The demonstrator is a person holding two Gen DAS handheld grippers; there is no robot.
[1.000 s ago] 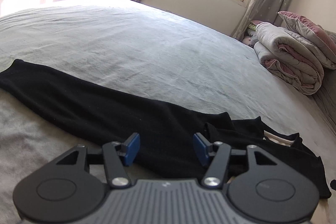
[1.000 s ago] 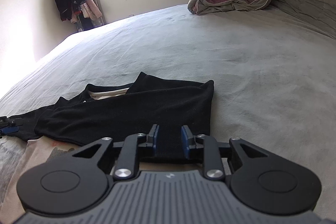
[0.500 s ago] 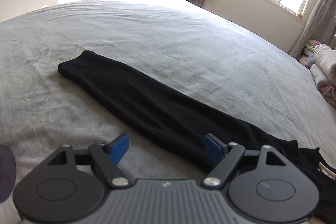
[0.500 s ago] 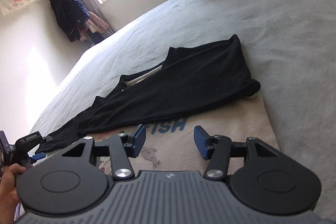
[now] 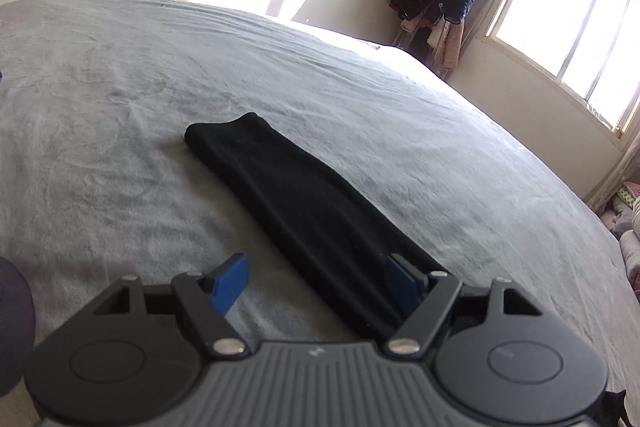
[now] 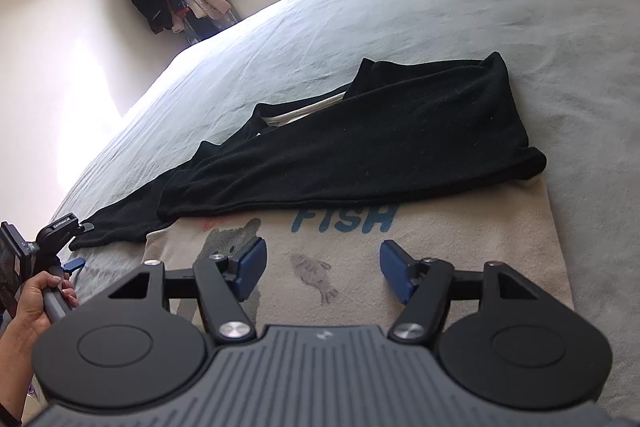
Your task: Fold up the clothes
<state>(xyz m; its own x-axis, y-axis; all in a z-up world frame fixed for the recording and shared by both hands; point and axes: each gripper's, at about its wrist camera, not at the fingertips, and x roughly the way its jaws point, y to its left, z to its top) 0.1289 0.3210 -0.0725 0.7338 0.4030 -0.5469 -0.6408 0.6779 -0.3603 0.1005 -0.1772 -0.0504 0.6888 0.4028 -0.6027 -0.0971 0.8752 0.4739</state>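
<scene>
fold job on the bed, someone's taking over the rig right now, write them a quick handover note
Left gripper: open, nothing held; it sits over the black sleeve that lies stretched out flat on the grey bed.
Right gripper: jaws have just been opening, nothing between them; it hovers over the shirt's cream body with the FISH print.
Done: the other black sleeve is folded in across the body.
Left: fold the stretched sleeve in, then fold the body up.

Sleeve: black matt knit. Sheet: grey, brushed cloth (softly creased). Shirt: cream printed cloth. Pads: blue, matt.
</scene>
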